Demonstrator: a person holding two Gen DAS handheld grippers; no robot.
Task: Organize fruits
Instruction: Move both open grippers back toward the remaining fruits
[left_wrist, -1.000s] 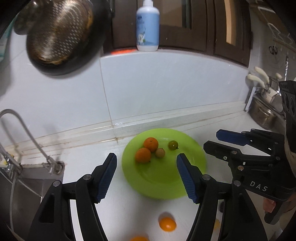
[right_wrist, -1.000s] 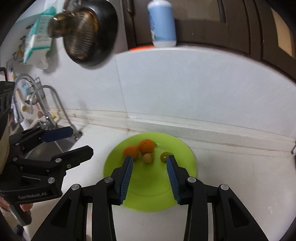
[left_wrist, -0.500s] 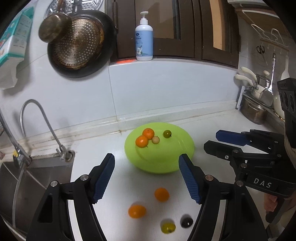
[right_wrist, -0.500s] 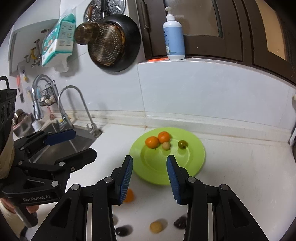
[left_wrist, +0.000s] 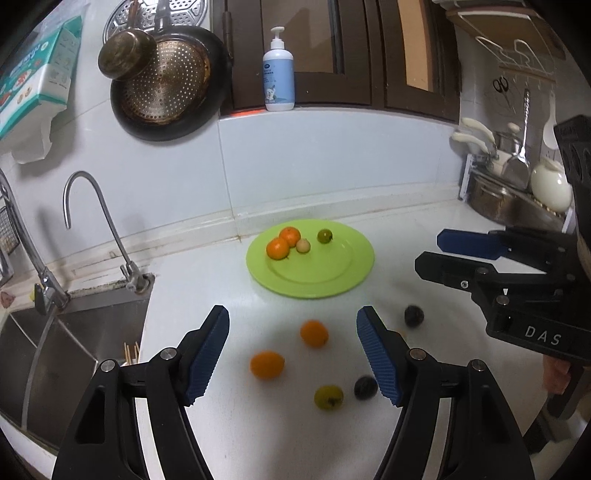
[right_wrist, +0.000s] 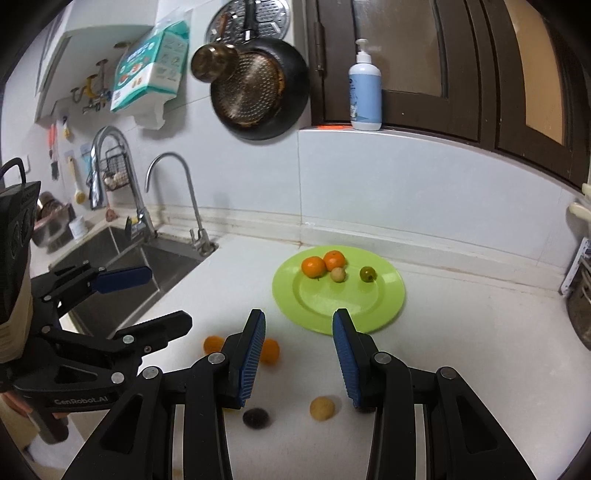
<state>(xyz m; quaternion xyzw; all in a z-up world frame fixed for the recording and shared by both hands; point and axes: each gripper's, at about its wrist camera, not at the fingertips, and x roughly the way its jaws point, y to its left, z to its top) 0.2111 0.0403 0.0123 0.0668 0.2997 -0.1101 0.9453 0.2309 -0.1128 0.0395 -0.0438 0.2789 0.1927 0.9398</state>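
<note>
- Lime-green plate (left_wrist: 354, 273) sits near the counter's (left_wrist: 221, 280) back edge, holding two oranges (left_wrist: 277, 248), a pale fruit (left_wrist: 303, 245) and a green fruit (left_wrist: 324, 236).
- Loose fruit (left_wrist: 314, 333) lies nearer the front edge.
- Left gripper (left_wrist: 291, 350): jaws spread, empty.
- Right gripper (right_wrist: 299, 356): jaws narrowly parted, pinching nothing.

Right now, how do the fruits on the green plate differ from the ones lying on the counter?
The plate fruits number four and sit clustered at its far side; the counter fruits are scattered nearer the claws. The plate group has no dark fruit; the counter has dark fruit. Both groups include oranges and small yellowish fruit.
</note>
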